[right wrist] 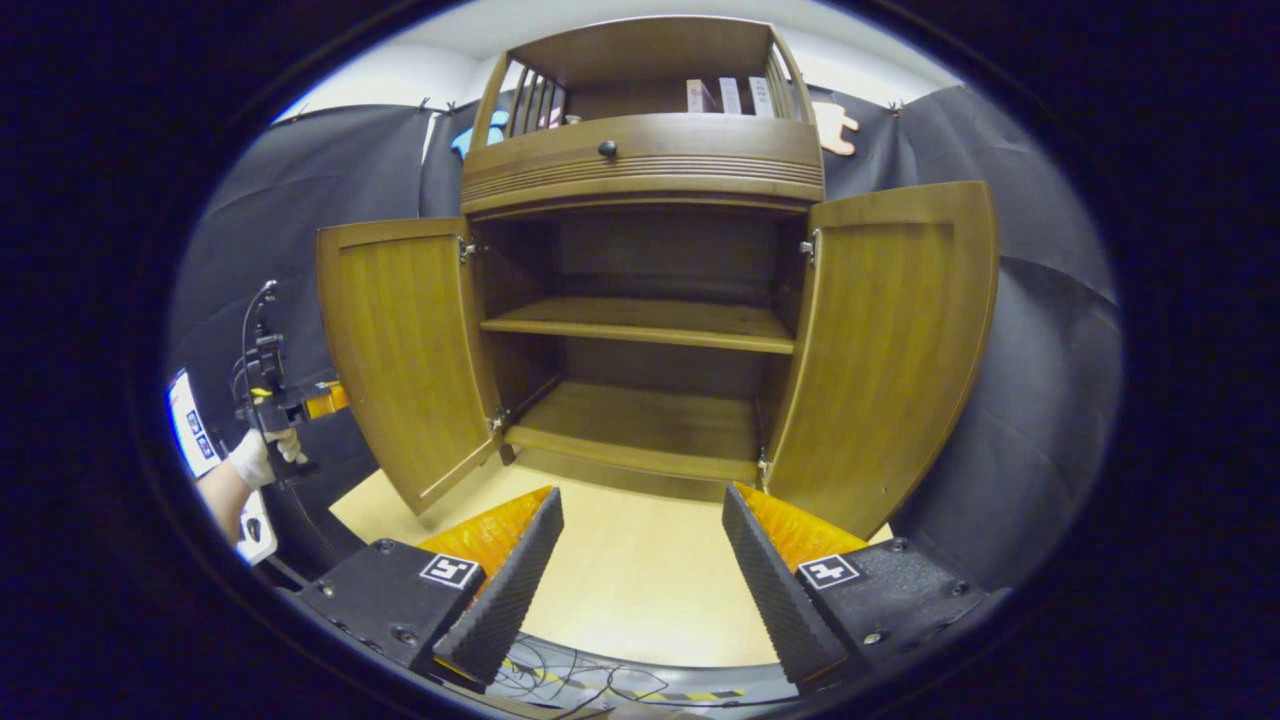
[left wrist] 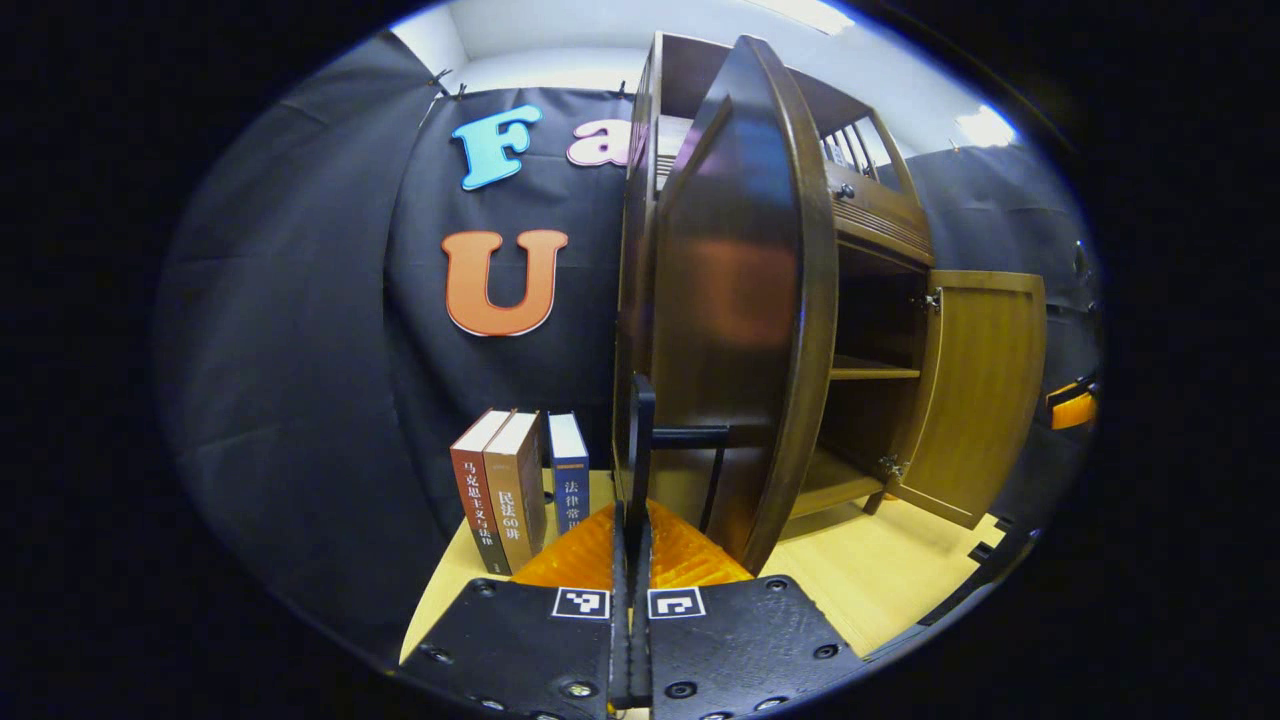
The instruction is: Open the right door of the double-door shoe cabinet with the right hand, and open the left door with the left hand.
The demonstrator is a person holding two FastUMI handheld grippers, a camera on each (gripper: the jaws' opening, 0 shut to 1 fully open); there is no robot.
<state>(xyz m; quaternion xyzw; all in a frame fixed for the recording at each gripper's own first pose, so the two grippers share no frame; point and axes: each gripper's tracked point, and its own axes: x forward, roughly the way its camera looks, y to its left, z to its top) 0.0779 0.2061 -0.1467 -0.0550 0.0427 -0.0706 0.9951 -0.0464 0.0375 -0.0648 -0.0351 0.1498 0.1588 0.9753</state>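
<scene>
Two doors, both swung open, hang on one shoe cabinet that fills the centre of the right gripper view. Its left door stands at centre left of that frame and its right door at centre right, each turned outward on its hinges. Between them two shelves are exposed: one middle shelf and one bottom shelf. One drawer with a single dark knob sits above the opening, and an upper rack with slatted sides holds a few upright books (too small to count).

In the left gripper view the left door's dark outer face rises directly ahead at frame centre, edge-on, hiding part of the cabinet interior. Three books stand upright at lower left of that frame on the light wooden table, beside the cabinet's side.

One left gripper at bottom centre has its fingers pressed together with nothing between them. One right gripper at the bottom of its view has its fingers spread apart over bare tabletop. At the left edge of the right gripper view a gloved hand holds the other tool.
</scene>
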